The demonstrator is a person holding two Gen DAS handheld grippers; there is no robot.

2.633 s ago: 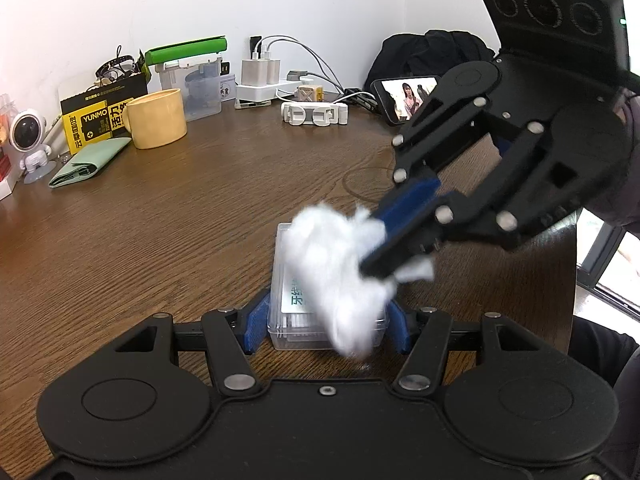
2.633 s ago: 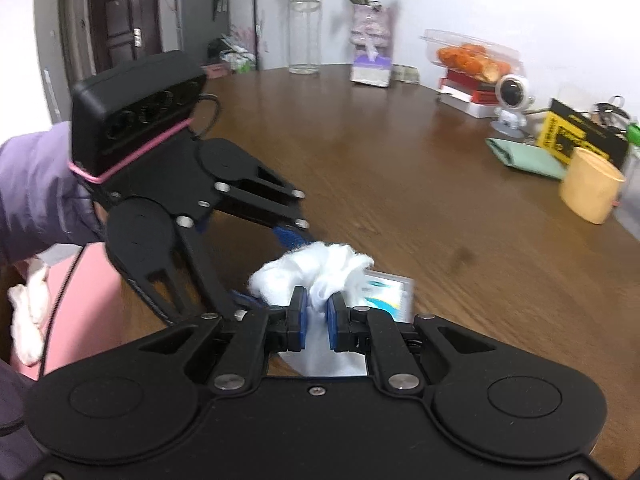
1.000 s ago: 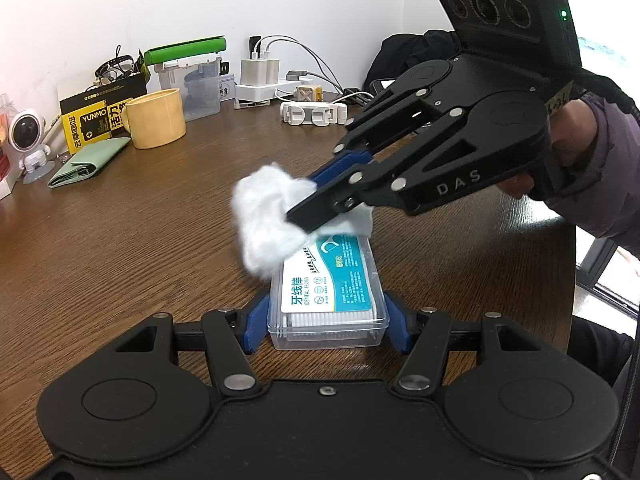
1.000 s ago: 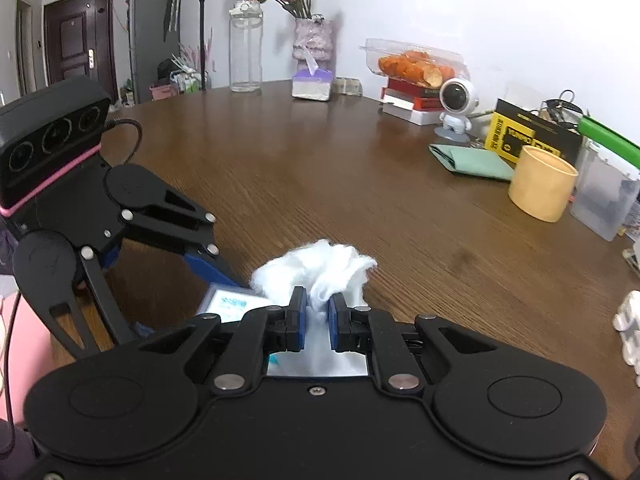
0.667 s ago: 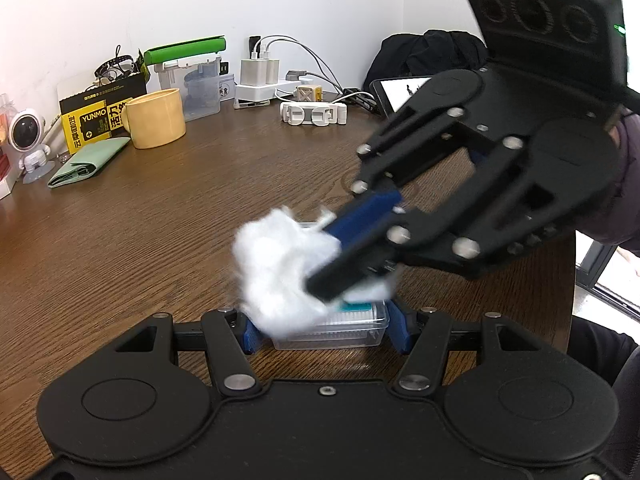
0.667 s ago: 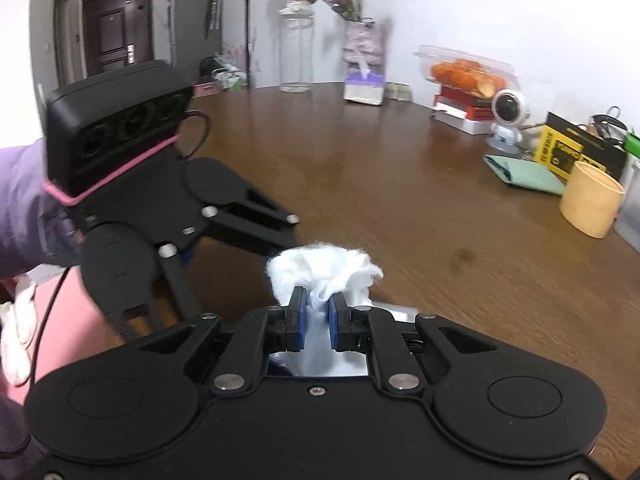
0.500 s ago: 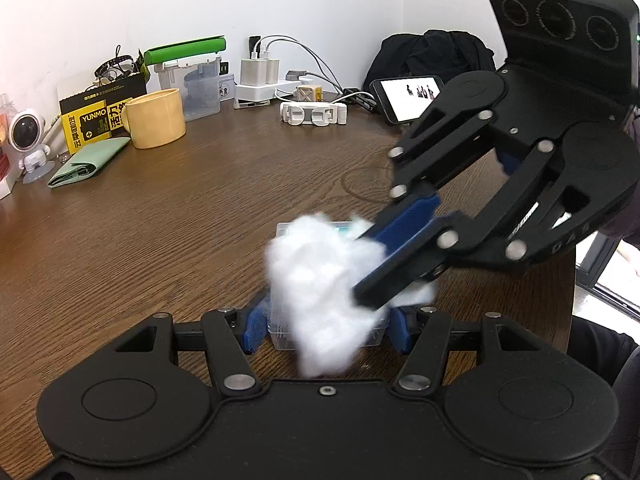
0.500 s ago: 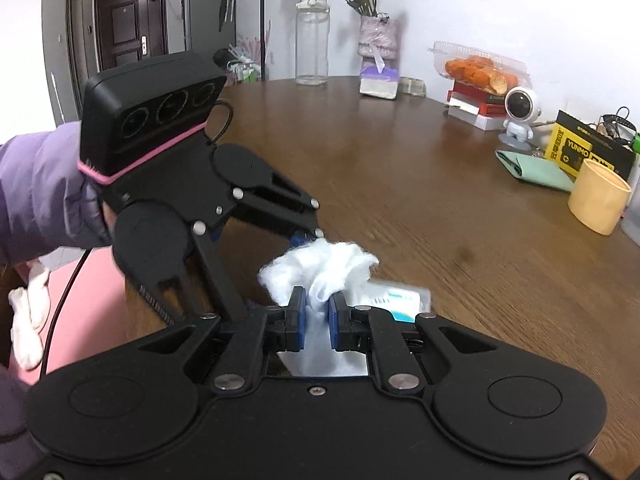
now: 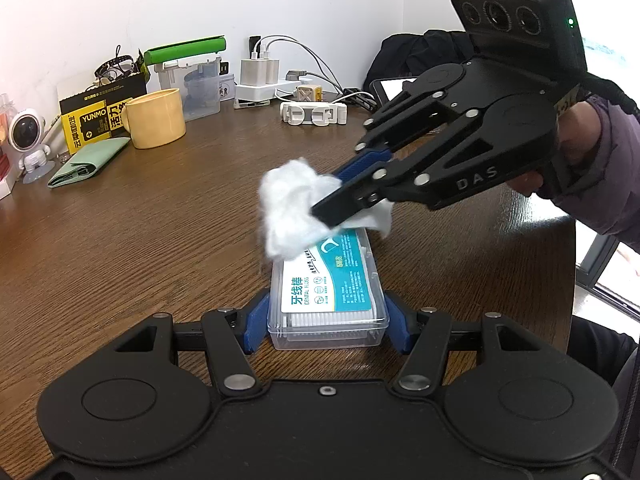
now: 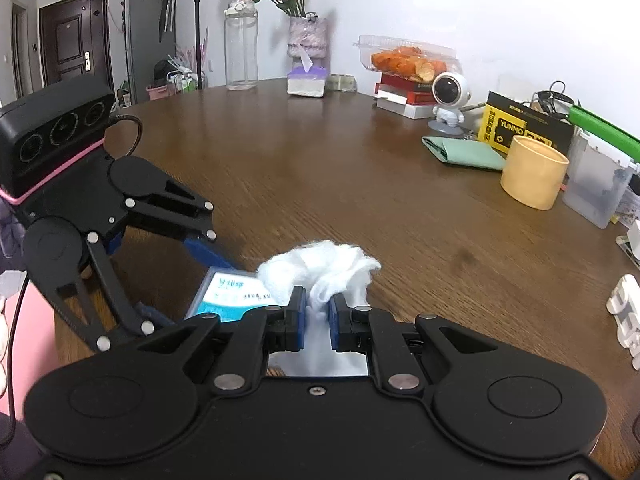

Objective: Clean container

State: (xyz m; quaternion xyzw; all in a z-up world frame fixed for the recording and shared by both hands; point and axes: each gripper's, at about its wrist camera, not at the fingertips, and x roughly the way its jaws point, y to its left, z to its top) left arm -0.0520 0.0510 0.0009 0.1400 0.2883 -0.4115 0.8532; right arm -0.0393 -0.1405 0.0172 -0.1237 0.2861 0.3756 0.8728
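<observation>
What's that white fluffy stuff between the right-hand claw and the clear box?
A white tissue wad, pinched by the right gripper and resting on the dental floss box lid; the left wrist view shows it.

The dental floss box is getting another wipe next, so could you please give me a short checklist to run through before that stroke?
1. Left gripper clamps the dental floss box on both sides: ok.
2. Box sits flat on the table, label up: ok.
3. Right gripper is shut on the white wipe: ok.
4. Wipe touches the lid's far end: ok in the left wrist view.
5. Near half of the lid is free of the wipe: ok.
6. Lid is clean already: cannot tell.
</observation>
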